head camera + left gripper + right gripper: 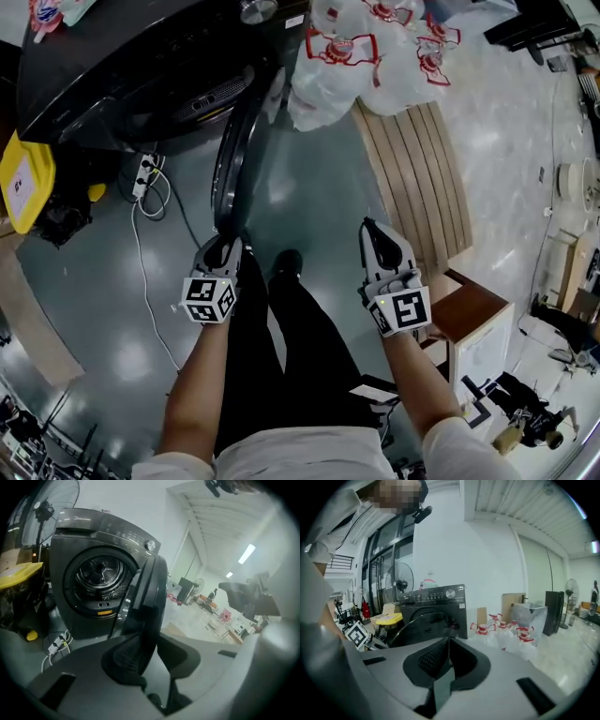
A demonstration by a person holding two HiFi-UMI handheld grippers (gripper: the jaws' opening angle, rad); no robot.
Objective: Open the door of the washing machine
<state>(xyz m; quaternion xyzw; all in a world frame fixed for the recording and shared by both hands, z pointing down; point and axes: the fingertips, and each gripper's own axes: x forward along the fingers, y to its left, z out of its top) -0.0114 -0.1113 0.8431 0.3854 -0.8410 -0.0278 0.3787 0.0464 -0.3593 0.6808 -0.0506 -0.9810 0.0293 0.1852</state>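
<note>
1. Unit: dark grey front-load washing machine [112, 66] stands at top left of the head view, on a glossy grey floor [309, 187]. The left gripper view shows its steel drum [99, 573] exposed.
2. Door: the round dark glass-and-plastic door [230, 155] is open, swung well out from the cabinet. The head view shows it edge-on, running from the machine front toward the L gripper [223, 246].
3. L gripper: jaws approx. half closed, clamped on the door's free rim. The rim sits between the black ribbed pads [126, 660], tight against the left-hand one.
4. R gripper [371, 230]: jaws fully together, nothing between them. It is held in free air, right of the person's black-trousered legs [281, 337] and well apart from the door.
5. Surroundings:
   - Yellow plastic bin [23, 178] just left of the machine.
   - White power strip [142, 175] w/ white cable on the floor beside it.
   - Clear plastic water jugs w/ red handles [375, 47] right of the machine.
   - Slatted wooden bench [417, 178] next to the jugs.
</note>
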